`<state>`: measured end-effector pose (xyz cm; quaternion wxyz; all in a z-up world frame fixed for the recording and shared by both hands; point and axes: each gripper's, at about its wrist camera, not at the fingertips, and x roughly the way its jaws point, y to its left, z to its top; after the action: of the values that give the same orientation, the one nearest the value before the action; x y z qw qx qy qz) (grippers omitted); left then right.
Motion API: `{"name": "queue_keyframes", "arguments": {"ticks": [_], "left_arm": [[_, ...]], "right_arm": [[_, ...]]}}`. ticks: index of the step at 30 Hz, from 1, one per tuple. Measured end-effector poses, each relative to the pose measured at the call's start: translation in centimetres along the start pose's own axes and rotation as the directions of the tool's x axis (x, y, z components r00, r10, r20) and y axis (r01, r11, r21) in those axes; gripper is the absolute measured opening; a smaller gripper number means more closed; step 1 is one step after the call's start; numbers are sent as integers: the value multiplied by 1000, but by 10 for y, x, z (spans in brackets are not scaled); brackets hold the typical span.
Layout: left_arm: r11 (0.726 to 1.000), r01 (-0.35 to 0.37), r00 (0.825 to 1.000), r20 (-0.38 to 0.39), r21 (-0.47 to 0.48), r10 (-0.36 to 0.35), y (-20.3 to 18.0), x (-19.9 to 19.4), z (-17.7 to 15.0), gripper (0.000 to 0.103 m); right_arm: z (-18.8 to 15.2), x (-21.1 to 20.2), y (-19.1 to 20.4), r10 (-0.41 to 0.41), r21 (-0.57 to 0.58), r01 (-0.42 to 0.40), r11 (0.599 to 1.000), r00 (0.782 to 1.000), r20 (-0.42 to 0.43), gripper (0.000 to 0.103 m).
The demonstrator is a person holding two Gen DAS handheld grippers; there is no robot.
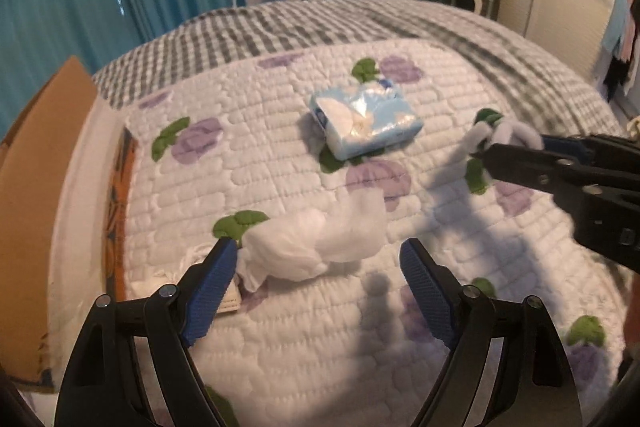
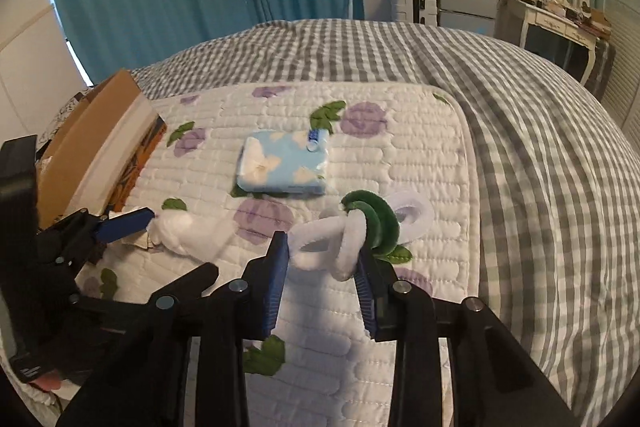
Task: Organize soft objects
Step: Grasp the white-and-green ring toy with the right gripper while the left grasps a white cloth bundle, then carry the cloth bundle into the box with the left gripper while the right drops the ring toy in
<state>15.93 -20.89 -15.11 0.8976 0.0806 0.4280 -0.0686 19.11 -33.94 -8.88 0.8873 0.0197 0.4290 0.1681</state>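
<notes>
A crumpled white cloth (image 1: 312,247) lies on the quilted flower mat (image 1: 280,327), between the fingers of my left gripper (image 1: 320,261). That gripper stands open: its left pad (image 1: 216,271) touches the cloth's end and the right pad is clear of it. My right gripper (image 2: 324,247) is shut on a tangle of fuzzy white and green loops (image 2: 360,223), held just above the mat. In the left wrist view the right gripper (image 1: 490,149) comes in from the right with the white loops (image 1: 508,133) at its tip. A light-blue tissue pack (image 1: 366,119) (image 2: 284,163) lies flat in the middle of the mat.
An open cardboard box (image 1: 36,187) (image 2: 92,135) stands at the mat's left edge. Grey checked bedding (image 2: 540,147) covers the bed around and beyond the mat. Teal curtains, a small fridge and a dressing table stand behind the bed.
</notes>
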Motion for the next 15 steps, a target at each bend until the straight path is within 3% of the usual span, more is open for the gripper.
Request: {"name": "queue_keyframes", "arguments": {"ticks": [4,5,6,15], "left_arm": [[1000,-3,1000,-21,13,3,2,10,-1,61],[1000,1,1000,-17,12,-1,5,9,-1,49],[1000,6,1000,-20,13,-6,8,8,-1,43],[996,87,995,50,20,-87,25,-39,11,39]], "right_arm": [[-2,1,-3,6,6,-6,1000,1000,-8,32],[-2,1,-2,6,4,-6,1000,1000,-7,32],[-3,1,-2,6,4,-6,1000,1000,-7,32],[-4,-14,7,8,11,-8,1000,1000,1,32]]}}
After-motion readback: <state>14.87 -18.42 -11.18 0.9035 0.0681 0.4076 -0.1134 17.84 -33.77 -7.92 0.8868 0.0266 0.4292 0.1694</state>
